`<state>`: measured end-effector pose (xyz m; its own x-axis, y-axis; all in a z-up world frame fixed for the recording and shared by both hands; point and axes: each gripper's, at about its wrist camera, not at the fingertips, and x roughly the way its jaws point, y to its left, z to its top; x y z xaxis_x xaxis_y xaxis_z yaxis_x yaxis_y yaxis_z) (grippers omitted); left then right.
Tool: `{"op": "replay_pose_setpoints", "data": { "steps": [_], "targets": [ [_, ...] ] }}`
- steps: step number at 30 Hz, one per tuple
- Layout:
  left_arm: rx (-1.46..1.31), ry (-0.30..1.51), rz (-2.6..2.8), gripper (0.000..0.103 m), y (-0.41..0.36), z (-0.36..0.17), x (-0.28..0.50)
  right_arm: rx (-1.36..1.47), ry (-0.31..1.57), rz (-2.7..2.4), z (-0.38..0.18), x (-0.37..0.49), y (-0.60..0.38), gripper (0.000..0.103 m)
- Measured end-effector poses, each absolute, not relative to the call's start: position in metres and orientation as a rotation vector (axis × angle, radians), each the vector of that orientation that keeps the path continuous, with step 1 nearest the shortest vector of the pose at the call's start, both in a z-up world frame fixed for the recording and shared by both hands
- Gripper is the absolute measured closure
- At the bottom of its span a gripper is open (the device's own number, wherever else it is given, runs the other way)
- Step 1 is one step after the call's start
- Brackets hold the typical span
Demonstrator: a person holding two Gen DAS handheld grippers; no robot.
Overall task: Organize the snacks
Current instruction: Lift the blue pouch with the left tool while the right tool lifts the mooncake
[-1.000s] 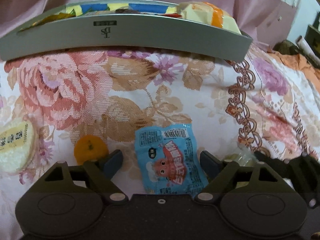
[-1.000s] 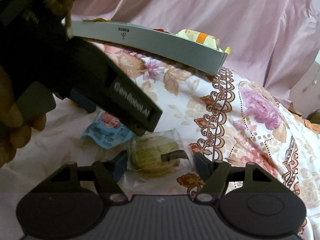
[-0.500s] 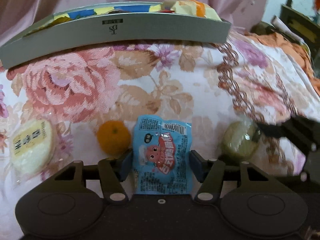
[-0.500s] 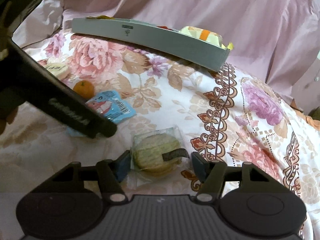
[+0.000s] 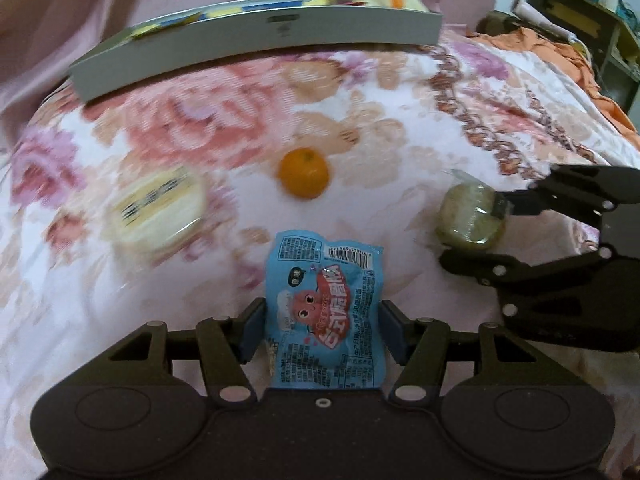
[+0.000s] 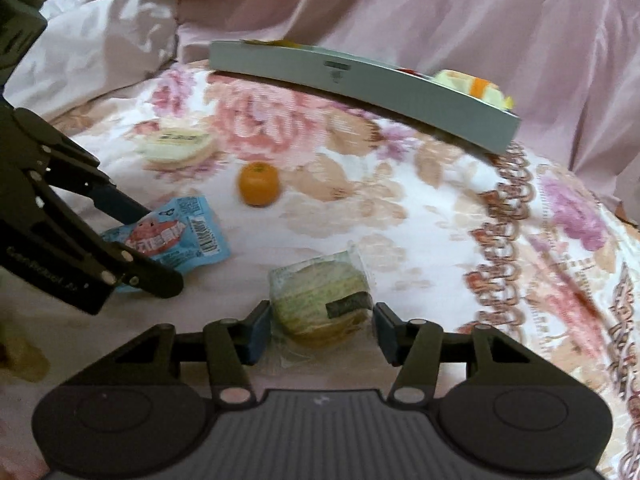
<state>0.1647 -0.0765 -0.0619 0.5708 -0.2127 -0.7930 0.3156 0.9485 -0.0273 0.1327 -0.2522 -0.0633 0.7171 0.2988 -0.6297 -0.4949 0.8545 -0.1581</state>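
My left gripper (image 5: 324, 332) is shut on a blue snack packet (image 5: 324, 300) with a red cartoon print, its pads pressing both side edges. In the right wrist view that left gripper (image 6: 160, 248) comes in from the left with the blue packet (image 6: 180, 236) in it. My right gripper (image 6: 322, 328) is closing around a round green cake (image 6: 320, 300) in clear wrap that lies on the bedspread; the pads stand just beside it. The left wrist view shows the right gripper (image 5: 472, 232) straddling the green cake (image 5: 468, 216). A grey tray (image 5: 256, 40) holding several snacks sits at the back.
A small orange (image 5: 304, 174) and a wrapped pale yellow round cake (image 5: 158, 208) lie on the floral bedspread (image 5: 400, 128) between me and the tray. Pink sheets (image 6: 440, 8) rise behind the tray. An orange cloth (image 5: 560, 48) and dark furniture (image 5: 580, 20) stand far right.
My left gripper shut on the blue packet and drew back with it, so the tray looks farther away. The right gripper's jaws narrowed around the green cake.
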Motion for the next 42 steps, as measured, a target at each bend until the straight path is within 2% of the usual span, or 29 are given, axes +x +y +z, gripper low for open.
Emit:
{"op": "replay_pose_setpoints", "data": {
  "steps": [8, 14, 27, 42],
  "targets": [
    [0.062, 0.892, -0.273, 0.041, -0.045, -0.058, 0.145, -0.153, 0.649, 0.426, -0.06, 0.12, -0.216, 0.044],
    [0.036, 0.84, -0.248, 0.041, -0.028, -0.058, 0.128, -0.238, 0.604, 0.403, -0.064, 0.104, -0.199, 0.044],
    [0.003, 0.711, -0.222, 0.042, -0.018, -0.055, 0.121, -0.218, 0.489, 0.407, -0.064, 0.098, -0.197, 0.044],
    [-0.088, 0.677, -0.19, 0.042, -0.008, -0.053, 0.128, -0.144, 0.484, 0.423, -0.061, 0.107, -0.2, 0.043]
  ]
}}
